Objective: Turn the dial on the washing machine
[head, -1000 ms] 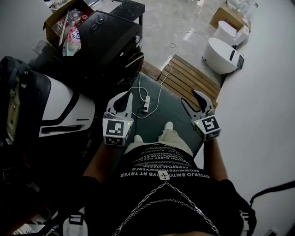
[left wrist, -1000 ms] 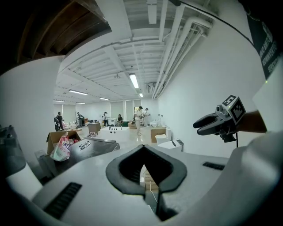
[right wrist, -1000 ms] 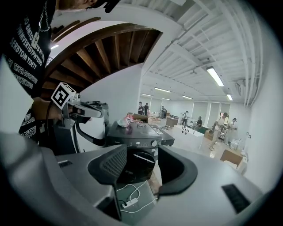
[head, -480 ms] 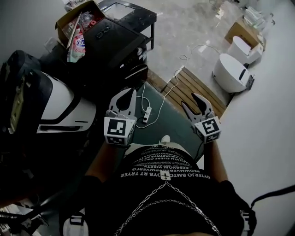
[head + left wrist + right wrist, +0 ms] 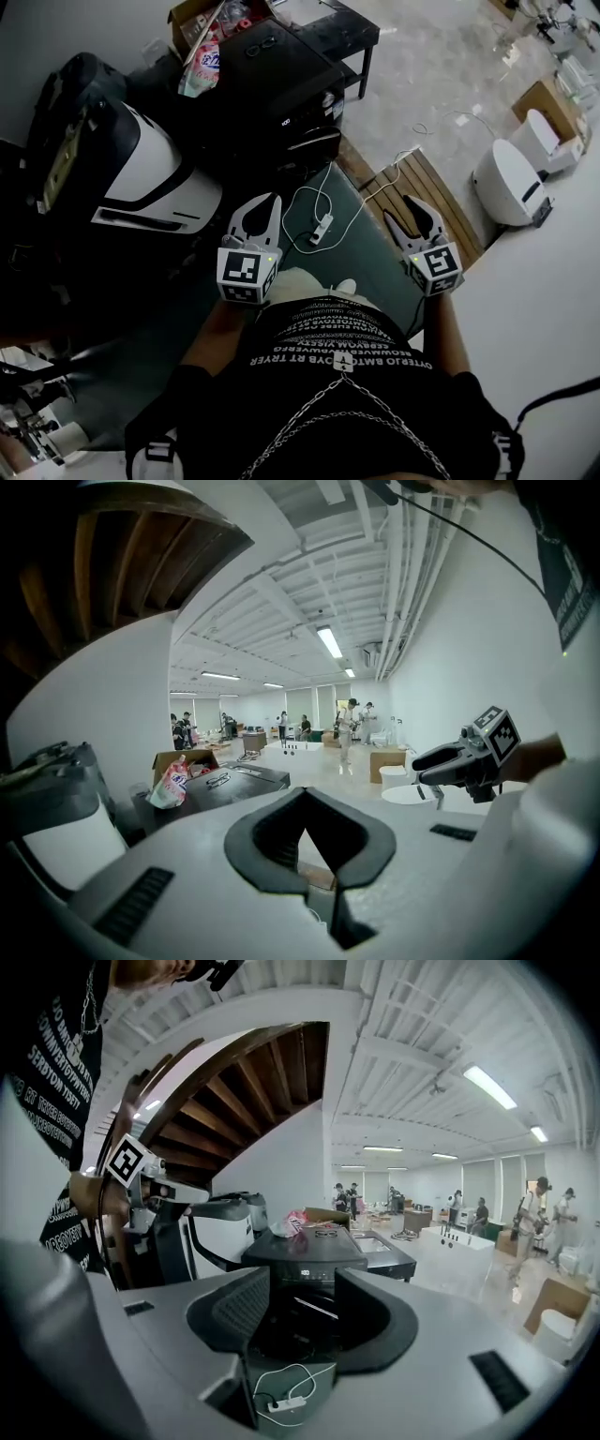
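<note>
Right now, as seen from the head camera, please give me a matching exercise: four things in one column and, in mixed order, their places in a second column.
Things
1. white power strip with cable
2. dark-framed pair of glasses
3. pink and white plastic pouch
4. white rounded floor appliance

Places
A. sticking out of the open brown cardboard box
B. on the pale floor, beside the wooden slatted platform
C. on the dark green mat
D. on top of the black box-shaped washing machine

Pairs: 1-C, 2-D, 3-A, 4-B
</note>
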Action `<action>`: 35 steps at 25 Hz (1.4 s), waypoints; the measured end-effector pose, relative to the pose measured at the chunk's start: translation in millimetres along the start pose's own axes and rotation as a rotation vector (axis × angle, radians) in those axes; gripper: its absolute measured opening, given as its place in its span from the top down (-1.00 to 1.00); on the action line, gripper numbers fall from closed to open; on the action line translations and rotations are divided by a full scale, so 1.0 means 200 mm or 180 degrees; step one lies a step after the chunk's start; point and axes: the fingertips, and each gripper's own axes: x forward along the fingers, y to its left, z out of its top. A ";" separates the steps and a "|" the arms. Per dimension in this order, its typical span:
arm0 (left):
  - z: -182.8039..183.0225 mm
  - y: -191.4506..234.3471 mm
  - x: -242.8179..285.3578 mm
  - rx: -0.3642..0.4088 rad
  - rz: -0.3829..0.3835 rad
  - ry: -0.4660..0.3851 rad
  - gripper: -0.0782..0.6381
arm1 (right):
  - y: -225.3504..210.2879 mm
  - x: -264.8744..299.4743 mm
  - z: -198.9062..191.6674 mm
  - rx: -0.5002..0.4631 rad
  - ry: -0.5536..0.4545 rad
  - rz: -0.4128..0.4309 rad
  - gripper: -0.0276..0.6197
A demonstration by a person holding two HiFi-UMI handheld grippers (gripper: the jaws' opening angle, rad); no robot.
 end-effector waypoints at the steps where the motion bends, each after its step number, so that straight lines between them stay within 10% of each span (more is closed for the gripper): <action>1: -0.02 0.03 -0.01 -0.0027 0.0047 0.0018 0.77 | 0.02 0.04 0.00 0.0001 0.0002 0.0073 0.26; 18: -0.08 0.70 0.04 -0.0164 0.0241 -0.0225 0.77 | 0.28 0.72 0.43 -0.0604 0.0061 0.0284 0.25; 35: -0.19 0.85 0.10 -0.0242 0.0340 -0.0101 0.77 | 0.31 1.01 0.43 -0.0653 0.0199 0.0462 0.25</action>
